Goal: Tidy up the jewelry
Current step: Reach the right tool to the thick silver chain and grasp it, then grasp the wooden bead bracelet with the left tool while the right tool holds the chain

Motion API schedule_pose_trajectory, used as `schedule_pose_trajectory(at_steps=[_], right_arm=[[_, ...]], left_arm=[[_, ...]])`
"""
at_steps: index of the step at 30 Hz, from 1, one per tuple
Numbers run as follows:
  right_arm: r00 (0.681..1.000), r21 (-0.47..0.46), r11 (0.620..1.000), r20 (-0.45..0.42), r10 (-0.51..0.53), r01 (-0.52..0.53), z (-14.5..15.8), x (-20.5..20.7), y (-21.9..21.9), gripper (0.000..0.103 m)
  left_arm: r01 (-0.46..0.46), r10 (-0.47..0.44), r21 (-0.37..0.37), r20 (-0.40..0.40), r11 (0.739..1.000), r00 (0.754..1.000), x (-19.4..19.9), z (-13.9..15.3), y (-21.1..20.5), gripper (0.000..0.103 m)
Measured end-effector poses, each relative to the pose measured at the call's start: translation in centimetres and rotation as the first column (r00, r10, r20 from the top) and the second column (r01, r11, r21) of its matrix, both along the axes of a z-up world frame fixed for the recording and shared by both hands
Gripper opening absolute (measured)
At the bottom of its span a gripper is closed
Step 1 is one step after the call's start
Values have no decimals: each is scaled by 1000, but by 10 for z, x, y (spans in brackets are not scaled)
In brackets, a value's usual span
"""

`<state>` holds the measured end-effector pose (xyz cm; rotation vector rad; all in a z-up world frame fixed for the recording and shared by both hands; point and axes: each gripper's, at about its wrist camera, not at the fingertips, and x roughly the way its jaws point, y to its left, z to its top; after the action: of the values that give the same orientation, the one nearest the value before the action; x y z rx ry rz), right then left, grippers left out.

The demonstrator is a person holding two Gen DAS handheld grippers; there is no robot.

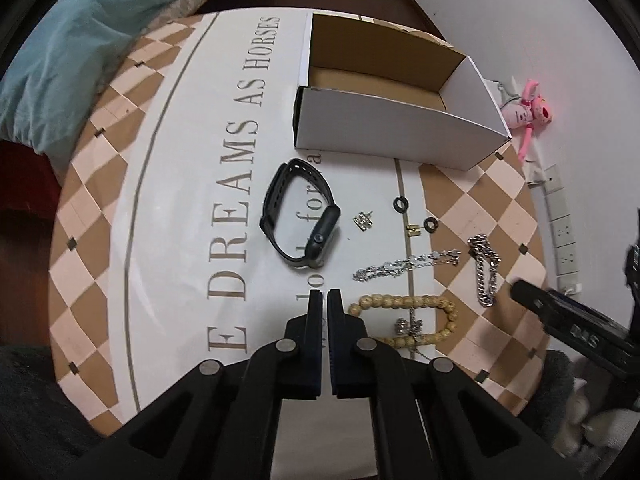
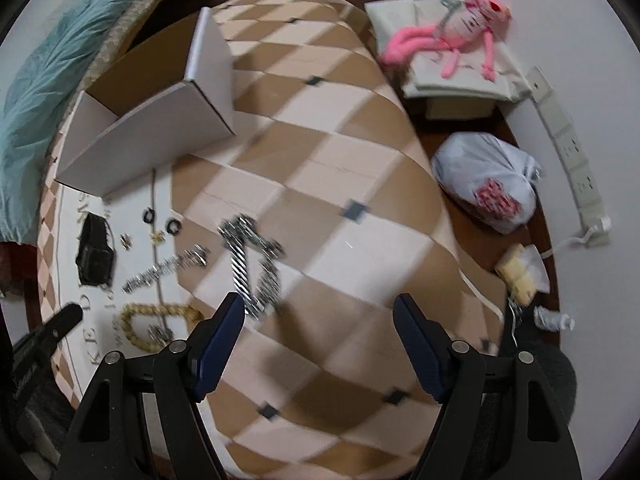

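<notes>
An open white cardboard box (image 1: 400, 136) stands at the far side of the round table; it also shows in the right wrist view (image 2: 152, 128). A black smartwatch (image 1: 300, 220), two small gold charms (image 1: 363, 221), two black rings (image 1: 401, 203), a thin silver chain (image 1: 404, 266), a thick silver chain bracelet (image 1: 486, 270) and a wooden bead bracelet (image 1: 404, 320) lie on the table. My left gripper (image 1: 325, 300) is shut and empty, just left of the bead bracelet. My right gripper (image 2: 320, 312) is open and empty, its left finger (image 2: 224, 328) next to the thick silver chain (image 2: 252, 268).
The table (image 1: 160, 208) has a checkered rim and printed lettering. A teal quilt (image 1: 60, 60) lies at the left. A pink plush toy (image 2: 452, 36), a white bag (image 2: 488, 184) and a power strip (image 2: 576, 172) are at the right, off the table.
</notes>
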<state>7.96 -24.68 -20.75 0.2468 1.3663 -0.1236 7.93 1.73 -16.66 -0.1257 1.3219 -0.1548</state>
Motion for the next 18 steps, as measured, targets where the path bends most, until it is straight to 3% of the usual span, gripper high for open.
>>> schedule_pose_trajectory(at_steps=[3, 8, 9, 10, 11, 12, 13, 18], right_arm=[[1000, -19, 999, 12, 28, -28, -8, 14, 11, 69], [995, -102, 990, 18, 103, -100, -23, 32, 28, 52], [992, -118, 986, 28, 122, -117, -22, 32, 32, 50], [989, -118, 984, 44, 138, -132, -21, 33, 35, 42], [988, -121, 983, 52, 149, -141, -20, 33, 37, 26], [984, -125, 979, 62, 167, -158, -19, 32, 40, 16], [981, -125, 977, 66, 183, -174, -19, 32, 43, 10], [985, -46, 987, 73, 154, -151, -15, 19, 35, 8]], left_arm=[[-18, 17, -24, -14, 1000, 1000, -1, -2, 1, 4], [-9, 9, 35, -7, 999, 1000, -1, -2, -2, 10], [-13, 13, 44, -12, 999, 1000, 2, -3, -6, 24], [-14, 15, 47, -16, 999, 1000, 3, -4, -8, 36], [-17, 18, 42, -18, 999, 1000, 3, -5, -7, 62], [-21, 21, 37, -14, 999, 1000, 3, -6, -7, 69], [-21, 22, 34, -10, 999, 1000, 3, -5, -6, 69], [8, -6, 51, -31, 999, 1000, 2, -13, -14, 69]])
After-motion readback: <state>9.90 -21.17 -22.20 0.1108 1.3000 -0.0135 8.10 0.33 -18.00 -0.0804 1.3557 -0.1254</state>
